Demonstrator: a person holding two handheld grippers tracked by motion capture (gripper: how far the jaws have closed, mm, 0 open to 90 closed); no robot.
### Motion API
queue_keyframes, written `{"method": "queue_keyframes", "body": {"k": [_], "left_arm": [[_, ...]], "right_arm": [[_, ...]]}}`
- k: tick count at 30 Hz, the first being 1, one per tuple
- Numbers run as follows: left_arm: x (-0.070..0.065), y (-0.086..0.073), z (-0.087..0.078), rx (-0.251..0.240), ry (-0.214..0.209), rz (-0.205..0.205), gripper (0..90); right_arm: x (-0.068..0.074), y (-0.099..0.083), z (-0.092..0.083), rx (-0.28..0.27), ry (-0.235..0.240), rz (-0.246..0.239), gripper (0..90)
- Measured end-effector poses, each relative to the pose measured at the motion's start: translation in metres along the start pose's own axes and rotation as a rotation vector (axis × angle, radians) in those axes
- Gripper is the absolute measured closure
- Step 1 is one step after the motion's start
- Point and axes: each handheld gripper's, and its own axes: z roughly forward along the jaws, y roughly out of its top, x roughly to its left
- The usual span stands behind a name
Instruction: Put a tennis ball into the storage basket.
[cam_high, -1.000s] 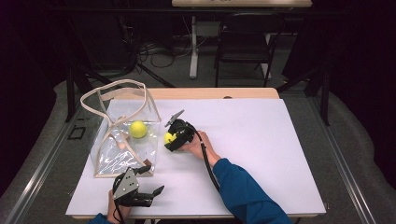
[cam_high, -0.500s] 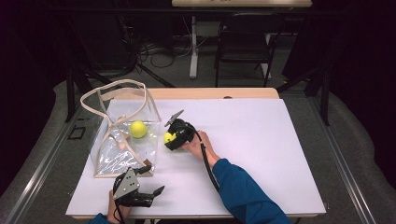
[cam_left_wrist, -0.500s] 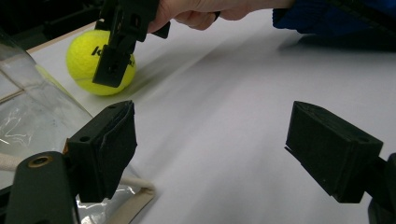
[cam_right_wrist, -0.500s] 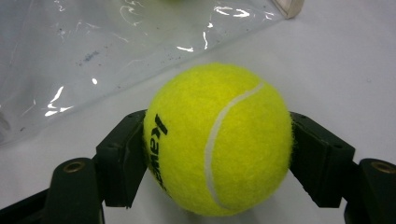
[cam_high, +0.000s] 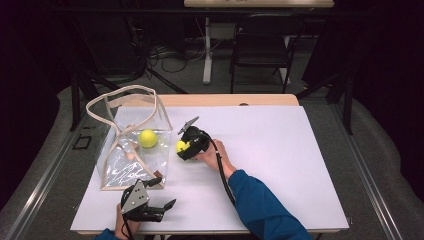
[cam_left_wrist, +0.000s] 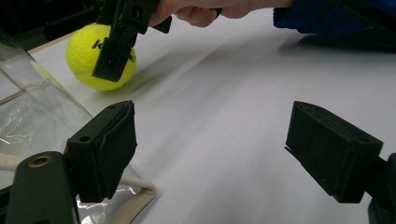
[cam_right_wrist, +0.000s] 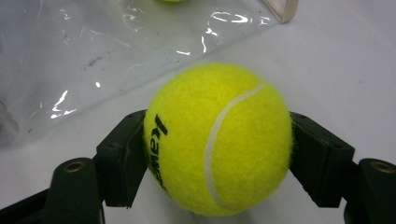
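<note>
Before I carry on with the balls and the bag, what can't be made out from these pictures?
- Lettering on the held tennis ball: right gripper view, curves out of sight behind a jaw of the right gripper.
- Second ball inside the clear bag: right gripper view, cut off by the top edge.
- Left gripper: high view, too small and dark to judge; its own view shows jaws wide apart.

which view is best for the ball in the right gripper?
Right gripper view: the tennis ball is close up between both fingers. Left gripper view shows it farther off, partly covered; high view, a small yellow spot.
</note>
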Motion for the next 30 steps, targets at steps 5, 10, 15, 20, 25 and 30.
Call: {"method": "queue_keyframes", "body": {"k": [5, 10, 15, 20, 25, 30], "left_arm": [[0.000, 0.000, 0.000, 0.001, 0.000, 0.002, 16.1], [0.000, 0.000, 0.000, 0.001, 0.000, 0.003, 16.1], [0.000, 0.000, 0.000, 0.000, 0.001, 0.001, 16.1], [0.000, 0.000, 0.000, -0.001, 0.003, 0.002, 16.1], [0.000, 0.000, 0.000, 0.000, 0.002, 0.001, 16.1], [-0.001, 0.000, 0.000, -0.003, 0.004, 0.001, 16.1]], "right_arm": [[0.000, 0.001, -0.003, -0.007, -0.005, 0.000, 26.7], [-0.001, 0.001, -0.009, -0.020, -0.014, -0.005, 26.6], [-0.002, 0.001, -0.014, -0.036, -0.020, -0.005, 26.6], [-0.002, 0.001, -0.018, -0.048, -0.020, -0.009, 26.6], [-0.001, 0.002, -0.022, -0.060, -0.025, -0.009, 26.6], [-0.002, 0.003, -0.026, -0.071, -0.028, -0.012, 26.6]]}}
